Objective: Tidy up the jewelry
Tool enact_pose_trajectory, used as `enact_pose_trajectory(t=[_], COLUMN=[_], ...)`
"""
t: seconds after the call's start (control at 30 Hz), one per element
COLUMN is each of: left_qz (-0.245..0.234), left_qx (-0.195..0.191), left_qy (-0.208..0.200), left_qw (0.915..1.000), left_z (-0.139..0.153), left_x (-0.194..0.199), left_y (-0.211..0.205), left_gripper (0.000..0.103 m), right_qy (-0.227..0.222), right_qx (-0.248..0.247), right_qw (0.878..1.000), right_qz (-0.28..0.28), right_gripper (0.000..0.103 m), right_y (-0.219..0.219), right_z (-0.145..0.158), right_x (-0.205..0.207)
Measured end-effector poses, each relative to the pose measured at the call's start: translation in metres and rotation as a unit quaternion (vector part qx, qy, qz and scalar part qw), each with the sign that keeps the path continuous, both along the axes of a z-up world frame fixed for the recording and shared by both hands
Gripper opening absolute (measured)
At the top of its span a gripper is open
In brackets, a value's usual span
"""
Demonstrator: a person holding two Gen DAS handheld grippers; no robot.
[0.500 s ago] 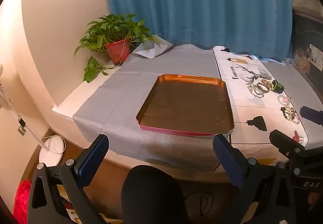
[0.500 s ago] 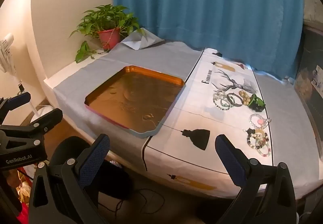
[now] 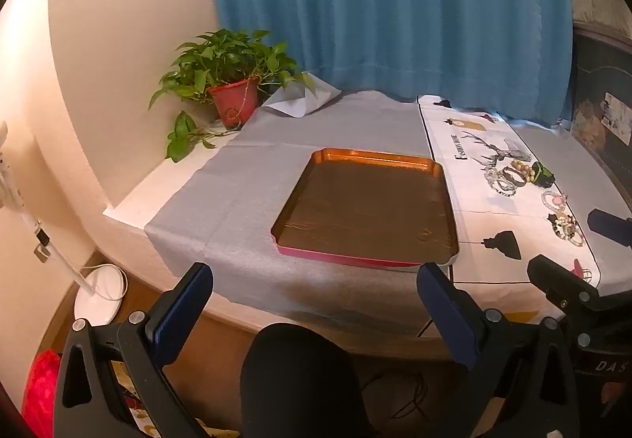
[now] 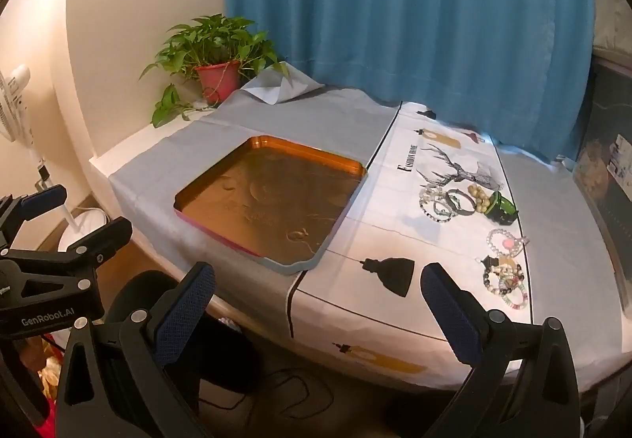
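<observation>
You are holding both claws spread wide and empty short of the table's near edge: the left gripper [image 3: 314, 303] is facing the orange tray [image 3: 367, 209], the right gripper [image 4: 316, 303] is angling toward the jewelry [image 4: 470, 201], lying in clusters on the white printed cloth [image 4: 395, 209], right of the tray, probably ready for moving across.

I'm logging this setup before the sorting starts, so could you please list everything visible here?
tray: one, orange, empty, on grey cloth
bracelets: several, beaded, mixed colours, on white printed cloth right of the tray
green item: one, beside the bracelets
potted plant: one, green in red pot, far left corner
curtain: one, blue, behind the table
fan: one, white, on the left
left hand-held gripper: one, black with blue pads, open
right hand-held gripper: one, same, open
</observation>
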State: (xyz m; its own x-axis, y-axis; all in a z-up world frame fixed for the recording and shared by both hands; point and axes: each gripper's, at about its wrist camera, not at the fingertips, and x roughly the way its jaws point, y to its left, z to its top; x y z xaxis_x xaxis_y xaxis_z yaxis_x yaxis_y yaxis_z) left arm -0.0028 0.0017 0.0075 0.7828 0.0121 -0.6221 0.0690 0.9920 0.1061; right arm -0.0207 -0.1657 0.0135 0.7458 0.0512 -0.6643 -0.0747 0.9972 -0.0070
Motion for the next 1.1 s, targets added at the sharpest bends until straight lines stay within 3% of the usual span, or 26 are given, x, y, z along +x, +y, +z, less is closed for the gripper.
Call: enact_pose_trajectory(t=[1.1], left_qz=[-0.003], left_qx=[0.010], left_qy=[-0.007], left_qw=[0.9999], left_z=[0.0083], left_x=[-0.0018], left_y=[-0.0045], left_gripper=[0.103], right_qy=[0.008], right_qx=[0.010], right_qw=[1.000], right_qz=[-0.004], right_gripper=[0.103], right_y=[0.0010], right_z=[-0.0069], right_x=[-0.0032])
